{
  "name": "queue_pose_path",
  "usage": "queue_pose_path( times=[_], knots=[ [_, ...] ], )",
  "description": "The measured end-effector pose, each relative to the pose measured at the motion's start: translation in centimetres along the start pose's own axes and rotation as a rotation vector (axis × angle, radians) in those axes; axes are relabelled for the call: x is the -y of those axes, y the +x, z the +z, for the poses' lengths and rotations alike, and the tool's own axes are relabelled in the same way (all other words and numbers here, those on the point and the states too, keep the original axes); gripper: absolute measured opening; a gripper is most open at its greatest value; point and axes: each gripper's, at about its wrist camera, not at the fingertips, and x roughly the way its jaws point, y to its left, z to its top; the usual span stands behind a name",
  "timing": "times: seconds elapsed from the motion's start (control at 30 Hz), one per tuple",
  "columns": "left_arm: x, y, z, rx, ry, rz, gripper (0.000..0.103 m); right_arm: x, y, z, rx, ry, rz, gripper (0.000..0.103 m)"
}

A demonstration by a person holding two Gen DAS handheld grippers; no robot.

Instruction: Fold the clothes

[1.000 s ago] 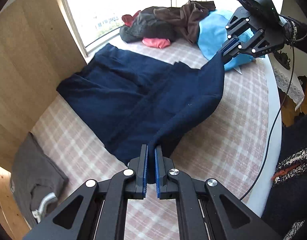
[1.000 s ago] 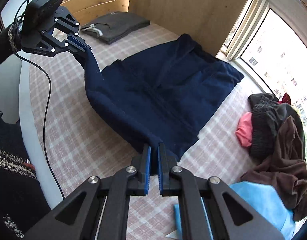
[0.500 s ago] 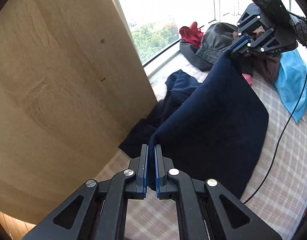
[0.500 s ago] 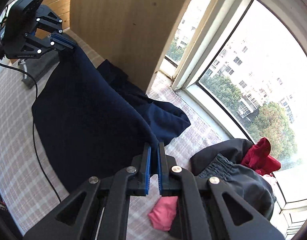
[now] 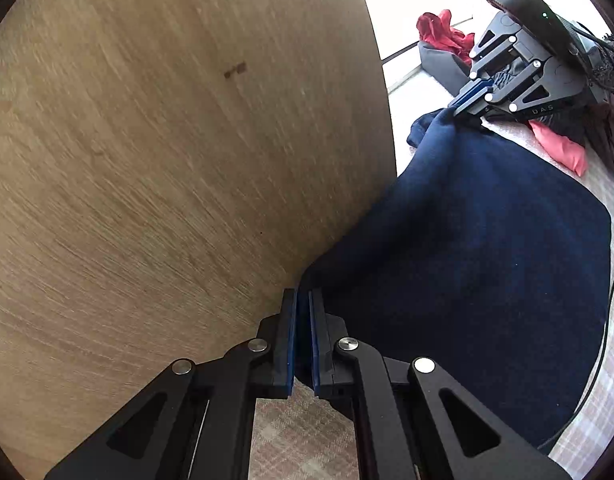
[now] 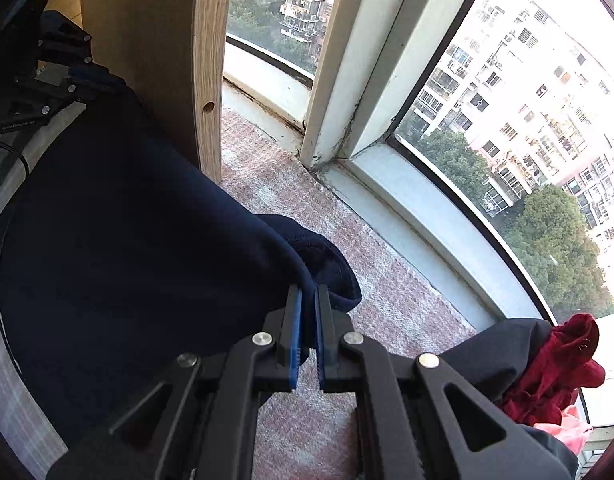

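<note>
Checked bedspread [image 5: 303, 440] beside wooden panel [image 5: 167, 160]

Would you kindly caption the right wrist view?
Right gripper pinching a navy garment beside the window.

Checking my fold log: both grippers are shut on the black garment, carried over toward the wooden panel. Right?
Not quite: the garment is navy blue, as the left wrist view shows. Left gripper and right gripper are both shut on it, near the wooden panel.
</note>
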Motion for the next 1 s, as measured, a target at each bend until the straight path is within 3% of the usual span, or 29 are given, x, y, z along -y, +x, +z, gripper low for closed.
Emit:
queue_pose_path(
  times=[0.17, 0.23, 0.4, 0.47, 0.53, 0.7, 0.9, 1.0],
  knots=[
    [0.4, 0.2, -0.5, 0.009, -0.025, 0.052, 0.011, 0.0, 0.7, -0.2, -0.024, 0.042, -0.001, 0.012],
    [0.3, -0.4, -0.6, 0.019, -0.040, 0.062, 0.013, 0.7, 0.1, -0.2, -0.016, 0.102, 0.002, 0.028],
    [-0.5, -4.4, -2.0, 0.065, -0.077, 0.107, 0.019, 2.6, -4.4, -1.7, 0.049, 0.249, 0.017, 0.041],
    [-0.2, -5.1, -3.6, 0.040, -0.129, 0.071, 0.027, 2.1, -6.5, -3.6, 0.074, 0.307, 0.031, 0.044],
    [0.2, -5.6, -5.3, 0.010, -0.187, 0.027, 0.039, 0.9, -7.9, -5.9, 0.092, 0.367, 0.062, 0.054],
    [1.2, -6.9, -9.5, -0.067, -0.333, -0.083, 0.039, -2.4, -7.2, -9.9, 0.062, 0.481, 0.102, 0.055],
    [-0.2, -2.1, -7.0, -0.063, -0.613, -0.145, 0.040, 0.0, -3.9, -8.1, 0.097, 0.623, 0.097, 0.055],
    [-0.7, -0.1, -5.6, -0.060, -0.659, -0.140, 0.042, 1.6, -2.2, -6.6, 0.112, 0.667, 0.119, 0.055]
  ],
)
